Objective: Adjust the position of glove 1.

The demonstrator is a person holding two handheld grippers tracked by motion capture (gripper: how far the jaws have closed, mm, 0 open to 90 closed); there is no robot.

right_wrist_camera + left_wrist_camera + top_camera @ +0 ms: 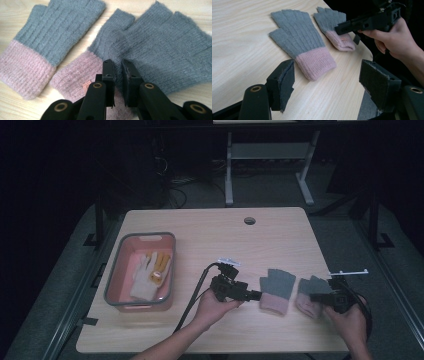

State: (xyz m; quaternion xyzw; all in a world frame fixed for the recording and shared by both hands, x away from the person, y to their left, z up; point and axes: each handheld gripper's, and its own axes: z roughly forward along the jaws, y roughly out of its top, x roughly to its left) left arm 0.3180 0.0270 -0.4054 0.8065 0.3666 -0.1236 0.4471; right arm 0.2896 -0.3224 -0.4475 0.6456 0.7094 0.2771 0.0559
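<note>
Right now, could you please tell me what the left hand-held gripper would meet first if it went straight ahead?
Most likely the pink cuff of the nearer glove, which lies just beyond the open left hand-held gripper, though depth is hard to judge.

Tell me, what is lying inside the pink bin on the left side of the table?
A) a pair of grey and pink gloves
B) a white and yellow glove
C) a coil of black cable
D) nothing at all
B: in the high view, the pink bin holds a white and yellow glove, while the two grey and pink gloves lie out on the table.
</note>
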